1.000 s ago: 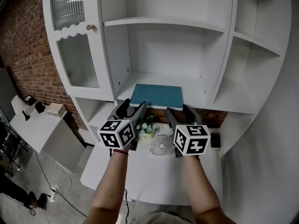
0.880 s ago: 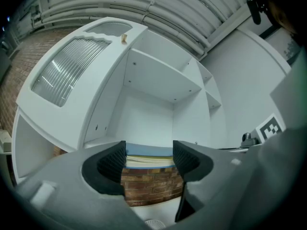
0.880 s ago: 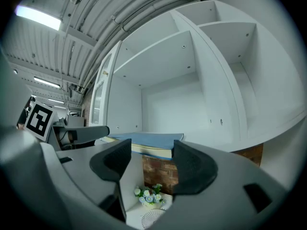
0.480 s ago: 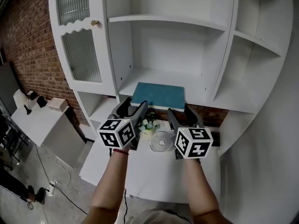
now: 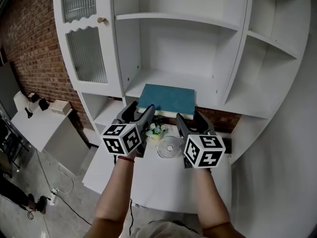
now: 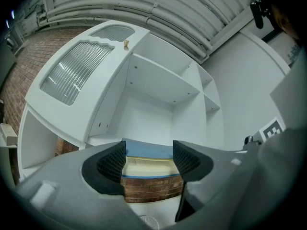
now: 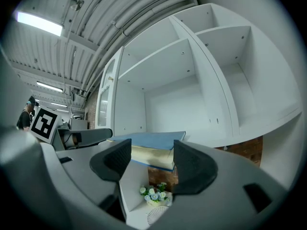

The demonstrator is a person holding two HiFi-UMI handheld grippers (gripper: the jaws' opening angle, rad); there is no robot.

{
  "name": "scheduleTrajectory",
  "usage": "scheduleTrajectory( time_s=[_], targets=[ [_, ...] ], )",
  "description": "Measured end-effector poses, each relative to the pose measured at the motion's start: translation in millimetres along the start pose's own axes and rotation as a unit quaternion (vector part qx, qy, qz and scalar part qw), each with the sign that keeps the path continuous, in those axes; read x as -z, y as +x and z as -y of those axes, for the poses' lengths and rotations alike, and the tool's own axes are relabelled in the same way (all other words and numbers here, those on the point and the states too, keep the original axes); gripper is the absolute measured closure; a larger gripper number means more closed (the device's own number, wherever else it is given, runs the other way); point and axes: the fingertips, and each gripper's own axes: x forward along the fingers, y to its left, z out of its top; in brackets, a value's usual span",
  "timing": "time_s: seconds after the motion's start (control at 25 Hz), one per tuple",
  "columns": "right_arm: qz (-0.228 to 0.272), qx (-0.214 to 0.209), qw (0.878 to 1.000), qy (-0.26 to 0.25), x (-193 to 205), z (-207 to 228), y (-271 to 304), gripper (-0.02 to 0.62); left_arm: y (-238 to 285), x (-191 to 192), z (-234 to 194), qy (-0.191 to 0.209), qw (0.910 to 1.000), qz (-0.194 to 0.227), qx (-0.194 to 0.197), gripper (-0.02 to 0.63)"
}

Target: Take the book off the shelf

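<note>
The book [image 5: 166, 99] lies flat on the middle shelf [image 5: 148, 79], teal cover up. Its front edge sticks out a little past the lip, which I'd say is what leaves something to grab. The person holds both tools up side by side just under that edge. The left gripper [image 5: 141, 111] is by the book's near left corner and the right gripper [image 5: 188, 117] is under its right end. It's a broad book, so a hold at each end looks like the plan.

Both sets of jaws stand wide apart and grip nothing. Looking along the left gripper, the pale page edge and blue cover sit framed in the gap, beyond the pads rather than between them. The right gripper shows the same, with the book's corner lined up past its jaws. I can't make out any contact yet. Below, on the desk, a little pot of flowers [image 5: 155, 129] and a small fan [image 5: 169, 147] sit right under the hands, so a dropped book would land on them.
</note>
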Motion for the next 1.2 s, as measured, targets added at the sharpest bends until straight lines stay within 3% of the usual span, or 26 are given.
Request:
scheduleTrajectory(
  time_s=[1.2],
  targets=[
    [0.006,-0.009,1.000,0.002,-1.6,6.7,8.1,0.324,12.8,6.4,-7.2,-0.005,0.9999,-0.001,0.010,0.309]
  ],
)
